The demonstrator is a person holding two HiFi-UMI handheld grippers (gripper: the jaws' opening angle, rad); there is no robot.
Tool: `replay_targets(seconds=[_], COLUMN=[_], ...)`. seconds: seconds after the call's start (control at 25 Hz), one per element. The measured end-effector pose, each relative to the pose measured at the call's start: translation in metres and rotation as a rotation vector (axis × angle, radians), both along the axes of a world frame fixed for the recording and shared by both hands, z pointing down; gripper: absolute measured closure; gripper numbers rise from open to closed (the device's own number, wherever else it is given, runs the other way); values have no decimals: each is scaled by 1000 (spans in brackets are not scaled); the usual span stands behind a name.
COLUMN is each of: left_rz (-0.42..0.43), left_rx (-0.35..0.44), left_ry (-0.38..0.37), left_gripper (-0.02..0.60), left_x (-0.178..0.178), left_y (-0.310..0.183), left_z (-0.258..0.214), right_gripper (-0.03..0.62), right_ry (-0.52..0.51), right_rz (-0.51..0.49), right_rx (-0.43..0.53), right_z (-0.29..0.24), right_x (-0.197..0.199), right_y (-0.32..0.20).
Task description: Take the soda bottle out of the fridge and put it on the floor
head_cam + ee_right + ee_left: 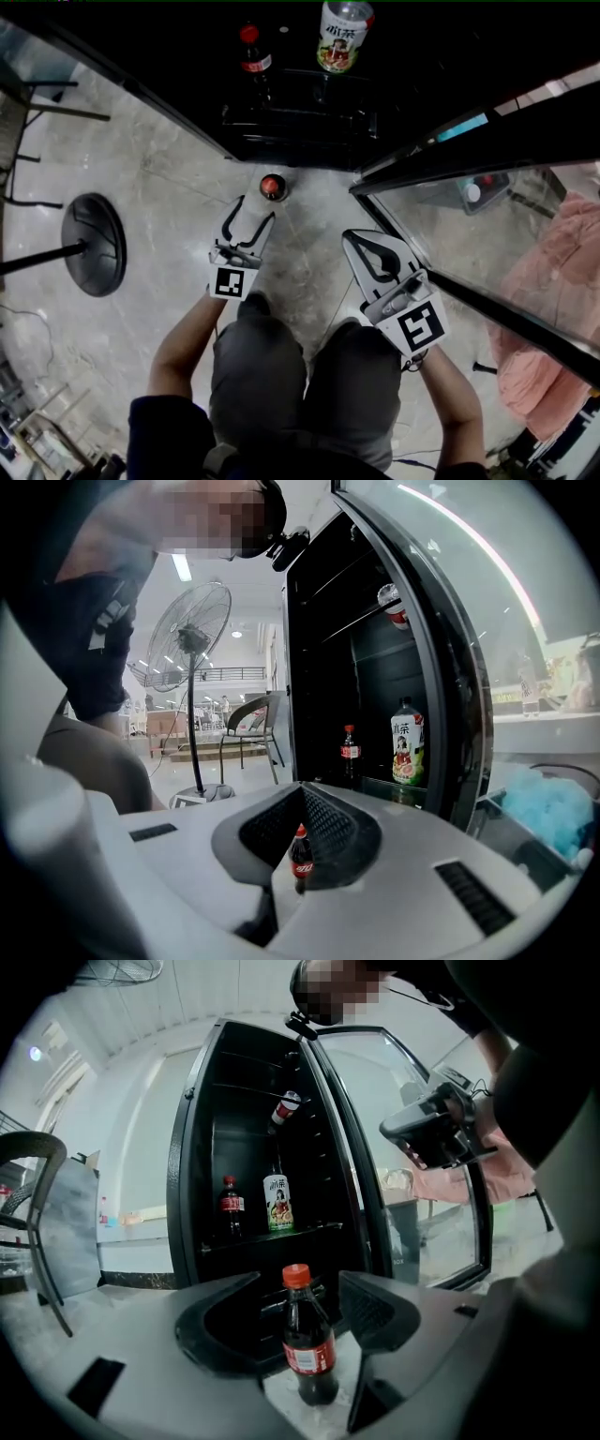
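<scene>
A small cola bottle (273, 187) with a red cap stands upright on the marble floor just in front of the open black fridge (300, 122). My left gripper (255, 210) is open right behind it. In the left gripper view the cola bottle (307, 1344) shows between the spread jaws of the left gripper (298, 1283), with a gap on each side. My right gripper (354, 239) hangs to the right, shut and empty. In the right gripper view the bottle (301, 858) shows small, beyond the closed tips of the right gripper (302, 789).
On the fridge's shelf stand another cola bottle (253, 56) and a green-labelled tea bottle (343, 36). The glass door (487, 234) is swung open at the right, with a pink cloth (553, 309) behind it. A fan's round base (94, 244) sits on the floor at the left.
</scene>
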State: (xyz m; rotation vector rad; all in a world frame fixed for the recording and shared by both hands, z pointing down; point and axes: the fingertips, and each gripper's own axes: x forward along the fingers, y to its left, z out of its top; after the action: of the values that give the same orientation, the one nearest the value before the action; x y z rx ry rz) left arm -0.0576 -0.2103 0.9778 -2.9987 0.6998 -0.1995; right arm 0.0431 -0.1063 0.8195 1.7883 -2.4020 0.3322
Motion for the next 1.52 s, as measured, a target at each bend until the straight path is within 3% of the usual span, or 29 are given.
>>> replay_targets(seconds=[0.16, 0.32, 0.6, 0.68, 0.84, 1.24, 1.52], left_rz=[8, 78, 16, 12, -21, -35, -41], left_rx=[11, 124, 52, 52, 1, 25, 10], left_ry=[1, -107, -22, -34, 27, 35, 52], left_gripper=[356, 410, 490, 521, 548, 558, 558], left_x=[-6, -8, -15, -17, -15, -5, -7], left_y=[1, 4, 9, 11, 14, 13, 16], left_z=[-32, -77, -148, -168, -221, -340, -451], right_gripper=[576, 576, 576, 576, 576, 576, 576], right_ry=[-2, -20, -28, -29, -42, -46, -61], right_rz=[-2, 10, 1, 3, 21, 57, 111], right_rx=[12, 18, 2, 6, 4, 22, 33], right_z=[-23, -58, -100, -119, -164, -259, -355], right_x=[-2, -5, -14, -15, -13, -7, -11], right_y=[2, 4, 11, 12, 10, 11, 17])
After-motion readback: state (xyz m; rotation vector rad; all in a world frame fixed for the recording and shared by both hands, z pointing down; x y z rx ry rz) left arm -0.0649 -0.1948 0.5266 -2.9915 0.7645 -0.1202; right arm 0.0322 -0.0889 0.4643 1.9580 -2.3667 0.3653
